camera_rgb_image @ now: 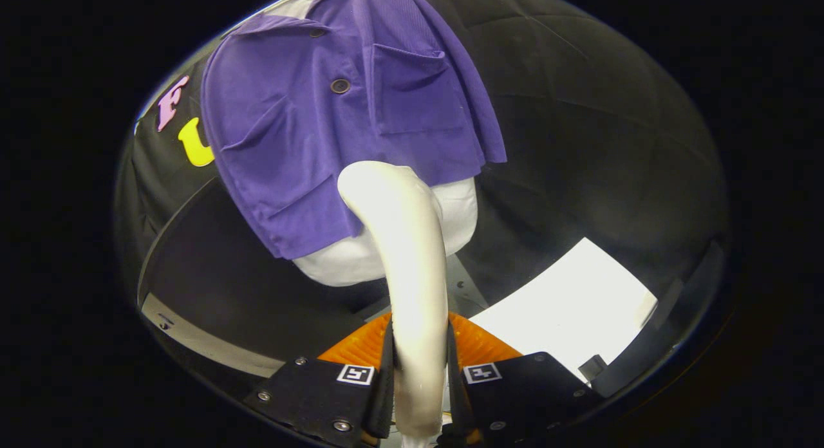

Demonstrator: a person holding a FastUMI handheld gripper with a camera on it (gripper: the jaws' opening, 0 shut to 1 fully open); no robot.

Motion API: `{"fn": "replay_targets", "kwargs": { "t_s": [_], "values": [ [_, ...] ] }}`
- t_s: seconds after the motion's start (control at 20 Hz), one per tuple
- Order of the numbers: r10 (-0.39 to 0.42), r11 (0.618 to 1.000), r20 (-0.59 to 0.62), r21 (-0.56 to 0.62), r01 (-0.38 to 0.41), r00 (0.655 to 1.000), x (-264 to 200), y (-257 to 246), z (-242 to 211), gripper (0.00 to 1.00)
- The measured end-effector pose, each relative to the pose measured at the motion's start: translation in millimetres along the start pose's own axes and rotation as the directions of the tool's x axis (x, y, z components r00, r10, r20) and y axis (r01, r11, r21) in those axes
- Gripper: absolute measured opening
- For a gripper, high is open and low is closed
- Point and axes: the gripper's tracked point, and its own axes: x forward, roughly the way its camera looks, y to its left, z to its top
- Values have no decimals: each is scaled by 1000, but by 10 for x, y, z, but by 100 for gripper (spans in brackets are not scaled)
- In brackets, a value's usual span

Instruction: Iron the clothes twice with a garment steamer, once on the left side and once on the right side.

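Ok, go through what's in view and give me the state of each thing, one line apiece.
Steamer: clamped between the tongs, head up by the shirt hem.
Tongs: shut on the steamer, both fingers pressing its handle.
Shirt: draped on the form, buttoned, creased near the lower hem.
Form: upright, its bottom showing below the shirt.

The dark round counter has a smooth black top and a pale band along its curved edge. On it stands a white padded mannequin torso, whose rounded bottom is near the middle of the counter. A flat white rectangular sheet lies at the right side, close to the edge. A small dark block sits at the near corner of this sheet; I cannot tell what it is.
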Motion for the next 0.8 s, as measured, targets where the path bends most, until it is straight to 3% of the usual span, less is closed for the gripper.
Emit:
{"fn": "replay_targets", "kwargs": {
  "t_s": [0.4,0.8],
  "values": [
    [153,988,28,14,-153,988,-810,538,-277,36],
    [256,967,98,-41,-253,962,-1643,966,-382,36]
  ]
}}
